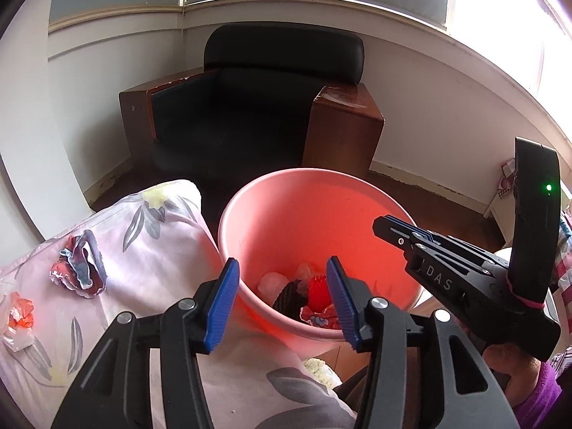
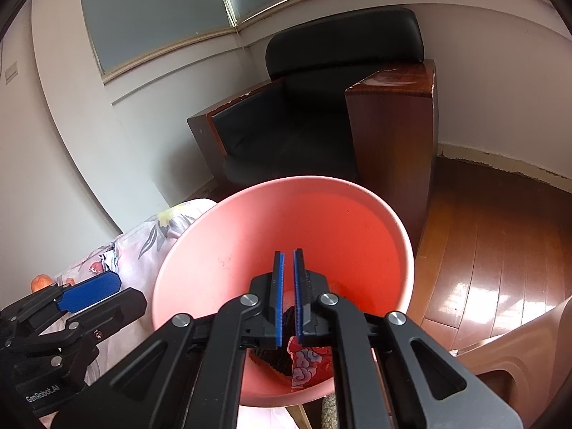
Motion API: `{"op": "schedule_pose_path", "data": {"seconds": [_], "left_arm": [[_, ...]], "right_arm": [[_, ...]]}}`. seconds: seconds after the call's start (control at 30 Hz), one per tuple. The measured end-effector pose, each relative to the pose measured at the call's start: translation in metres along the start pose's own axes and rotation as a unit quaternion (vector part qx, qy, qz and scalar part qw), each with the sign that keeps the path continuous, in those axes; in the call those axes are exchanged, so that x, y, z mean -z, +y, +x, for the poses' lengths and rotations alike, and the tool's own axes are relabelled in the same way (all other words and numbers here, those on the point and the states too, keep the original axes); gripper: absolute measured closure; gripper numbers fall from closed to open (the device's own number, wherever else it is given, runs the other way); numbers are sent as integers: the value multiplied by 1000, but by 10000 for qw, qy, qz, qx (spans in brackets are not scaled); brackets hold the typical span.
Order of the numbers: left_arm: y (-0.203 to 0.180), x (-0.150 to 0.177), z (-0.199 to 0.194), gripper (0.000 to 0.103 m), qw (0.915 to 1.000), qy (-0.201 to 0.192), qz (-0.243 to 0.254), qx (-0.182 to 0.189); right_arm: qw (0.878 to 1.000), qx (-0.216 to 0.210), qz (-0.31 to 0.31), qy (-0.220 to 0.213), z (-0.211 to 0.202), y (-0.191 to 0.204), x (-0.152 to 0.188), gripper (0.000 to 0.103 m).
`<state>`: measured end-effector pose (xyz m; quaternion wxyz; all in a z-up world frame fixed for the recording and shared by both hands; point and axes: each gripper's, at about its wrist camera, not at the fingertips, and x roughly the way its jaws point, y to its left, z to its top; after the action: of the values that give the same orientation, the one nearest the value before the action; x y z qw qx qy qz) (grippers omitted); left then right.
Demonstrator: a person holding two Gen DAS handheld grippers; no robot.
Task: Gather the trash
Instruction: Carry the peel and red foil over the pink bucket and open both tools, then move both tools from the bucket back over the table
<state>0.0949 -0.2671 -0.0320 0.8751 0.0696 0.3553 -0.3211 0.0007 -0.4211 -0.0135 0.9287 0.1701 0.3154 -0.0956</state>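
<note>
Above the round pink plastic bin (image 1: 314,228), the left gripper (image 1: 282,296) gapes empty while the right gripper (image 2: 289,296) is pinched closed on nothing, leaving the crumpled red-and-blue wrapper (image 1: 80,268) on the floral bedsheet (image 1: 150,250) nearest the left gripper's side.

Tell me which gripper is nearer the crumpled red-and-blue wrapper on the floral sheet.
Left. The left gripper hovers open at the pink bin's near rim, beside the wrapper; the right gripper sits shut over the bin, farther off.
</note>
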Motion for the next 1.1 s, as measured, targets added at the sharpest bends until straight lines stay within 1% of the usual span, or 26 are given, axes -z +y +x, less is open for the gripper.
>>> {"op": "schedule_pose_path", "data": {"seconds": [0.33,0.43,0.5,0.9,1.1], "left_arm": [[15,12,-36,53,9997,-165,-178,-67],[22,18,-49,50,9994,-217,-243,-99],[28,21,-57,48,9992,-264,-279,-126],[57,43,-102,47,9972,-478,-500,-290],[79,60,-120,46,9952,-544,-676,-456]], "right_arm": [[9998,-16,-169,-96,-19,13,-1,97],[9996,-44,-238,-112,-24,20,-2,97],[9994,-80,-299,-124,-27,26,-1,97],[9968,-280,-737,-144,-44,69,4,97],[9952,-418,-879,-76,-48,85,7,97]]}}
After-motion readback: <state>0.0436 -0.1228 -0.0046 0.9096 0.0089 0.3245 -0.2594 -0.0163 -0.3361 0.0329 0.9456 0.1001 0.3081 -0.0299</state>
